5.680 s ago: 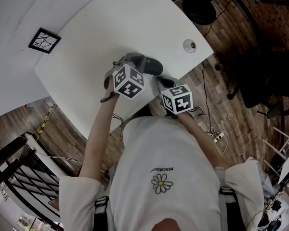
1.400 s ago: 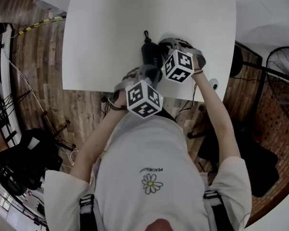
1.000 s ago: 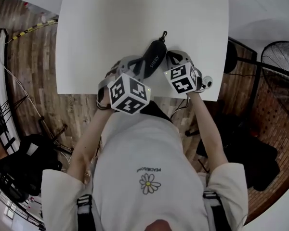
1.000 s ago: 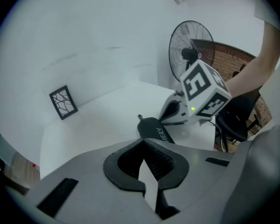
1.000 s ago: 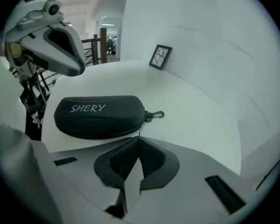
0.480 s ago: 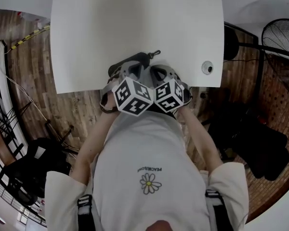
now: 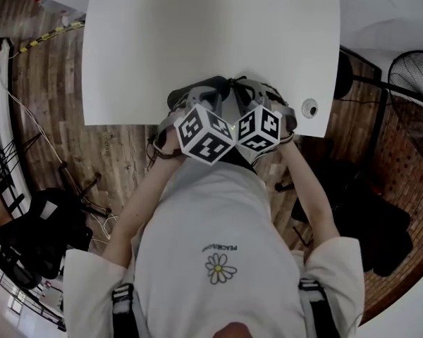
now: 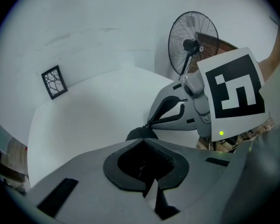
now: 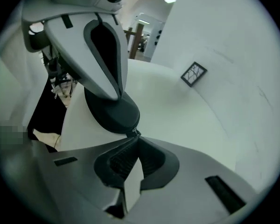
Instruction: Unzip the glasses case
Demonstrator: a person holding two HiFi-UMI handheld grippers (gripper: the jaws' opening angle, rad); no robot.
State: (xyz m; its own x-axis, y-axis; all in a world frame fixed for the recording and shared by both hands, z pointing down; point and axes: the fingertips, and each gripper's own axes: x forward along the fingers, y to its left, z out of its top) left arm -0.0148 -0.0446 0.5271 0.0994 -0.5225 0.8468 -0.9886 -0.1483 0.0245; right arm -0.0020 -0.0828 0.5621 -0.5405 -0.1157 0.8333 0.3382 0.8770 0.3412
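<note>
The glasses case [image 9: 113,113] lies crosswise at the near edge of the table [image 7: 197,34], touching both sets of fingertips. The left gripper [image 8: 142,143] is clenched on its edge. The right gripper [image 9: 134,136] is clenched on what appears to be the zipper pull [image 9: 132,132], shown only in the right gripper view; in the head view 2 marker cubes [image 7: 204,134] mask it.

Seen from above the person's head, looking steeply down past a white shirt [image 7: 218,245] onto a white desk [image 7: 197,41]. The camera on the left gripper [image 8: 141,141] sits close behind its fingers [image 8: 84,181], facing across the desk toward a fan [image 8: 192,43]. The camera on the right gripper [image 9: 134,135] sits equally close, facing the other gripper. Both share the desk, a dark glasses case [image 9: 113,115] (right at the fingers) and a framed wall picture [image 8: 53,82].
</note>
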